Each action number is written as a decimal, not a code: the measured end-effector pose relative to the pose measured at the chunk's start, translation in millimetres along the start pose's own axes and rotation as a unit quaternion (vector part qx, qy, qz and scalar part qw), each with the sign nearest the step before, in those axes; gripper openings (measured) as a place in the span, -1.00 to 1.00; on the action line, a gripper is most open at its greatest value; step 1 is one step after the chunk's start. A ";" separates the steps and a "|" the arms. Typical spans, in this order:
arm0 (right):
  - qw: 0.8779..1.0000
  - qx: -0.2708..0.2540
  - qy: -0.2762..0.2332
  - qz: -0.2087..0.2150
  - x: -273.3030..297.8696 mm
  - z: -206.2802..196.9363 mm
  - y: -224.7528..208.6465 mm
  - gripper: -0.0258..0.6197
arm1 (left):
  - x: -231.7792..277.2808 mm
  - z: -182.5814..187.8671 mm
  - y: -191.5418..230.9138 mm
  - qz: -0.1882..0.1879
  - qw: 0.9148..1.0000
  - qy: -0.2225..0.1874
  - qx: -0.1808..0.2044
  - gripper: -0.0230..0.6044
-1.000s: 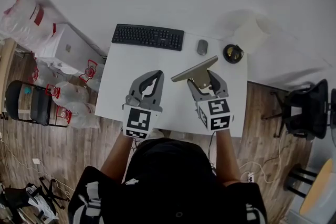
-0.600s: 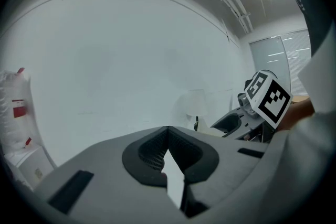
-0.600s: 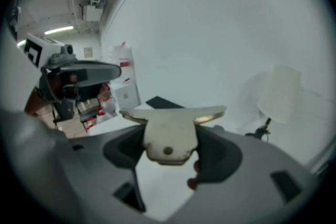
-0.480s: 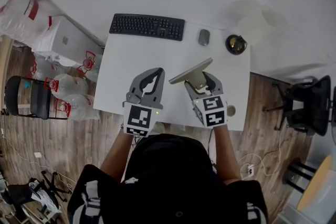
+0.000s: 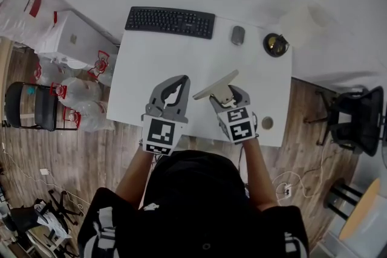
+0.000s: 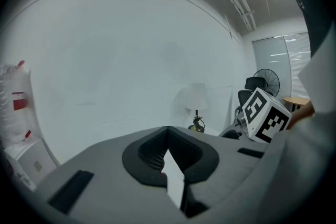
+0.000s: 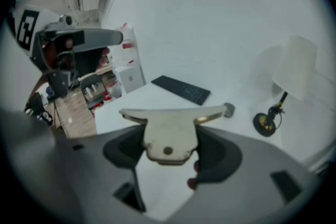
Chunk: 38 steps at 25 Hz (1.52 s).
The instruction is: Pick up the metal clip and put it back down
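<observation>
The metal clip (image 5: 216,84) is a flat, pale T-shaped piece with a long crossbar. My right gripper (image 5: 228,95) is shut on its stem and holds it over the middle of the white table (image 5: 139,69). In the right gripper view the clip (image 7: 170,131) fills the space between the jaws, crossbar level, with the gripper (image 7: 169,148) clamped on its lower part. My left gripper (image 5: 176,84) hovers beside it to the left, shut on nothing. In the left gripper view its gripper (image 6: 168,132) has its pads meeting at the tip.
At the table's far edge lie a black keyboard (image 5: 170,22), a grey mouse (image 5: 237,35) and a lamp with a dark base (image 5: 276,44). A round grommet (image 5: 267,123) sits near the front right. Office chairs (image 5: 33,107) (image 5: 351,118) flank the table; white boxes and bags (image 5: 69,39) stand at the left.
My right gripper has drifted a little left and nearer the table's front edge with the clip still in it. The left gripper has stayed shut and has hardly moved.
</observation>
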State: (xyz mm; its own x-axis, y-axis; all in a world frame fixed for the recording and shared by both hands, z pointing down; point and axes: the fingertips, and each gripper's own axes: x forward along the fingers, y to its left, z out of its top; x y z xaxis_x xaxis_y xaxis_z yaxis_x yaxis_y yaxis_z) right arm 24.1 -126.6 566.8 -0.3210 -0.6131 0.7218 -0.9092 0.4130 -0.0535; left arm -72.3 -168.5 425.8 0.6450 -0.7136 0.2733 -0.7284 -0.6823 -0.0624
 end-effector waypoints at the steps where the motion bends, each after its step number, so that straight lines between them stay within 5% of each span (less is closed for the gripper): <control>1: 1.000 -0.001 0.008 0.002 3.5 -4.9 1.3 -0.01 | 0.4 -2.4 0.3 0.000 1.000 0.002 -0.001 -0.85; 23: 0.986 -0.035 0.156 0.043 76.9 -93.0 16.0 -0.01 | 1.8 -43.8 20.6 0.025 0.998 0.050 -0.017 -0.85; 38: 0.978 -0.051 0.196 0.043 119.0 -105.7 4.0 -0.01 | 1.9 -62.7 38.7 0.040 0.996 0.072 -0.028 -0.85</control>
State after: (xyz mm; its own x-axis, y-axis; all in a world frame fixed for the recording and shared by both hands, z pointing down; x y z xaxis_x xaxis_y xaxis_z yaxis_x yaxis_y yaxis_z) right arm 10.2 -126.7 725.4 -0.2504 -0.2761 0.9279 -0.8462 0.5281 -0.0712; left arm -113.8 -186.3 484.0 0.5479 -0.7326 0.4039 -0.7904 -0.6115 -0.0369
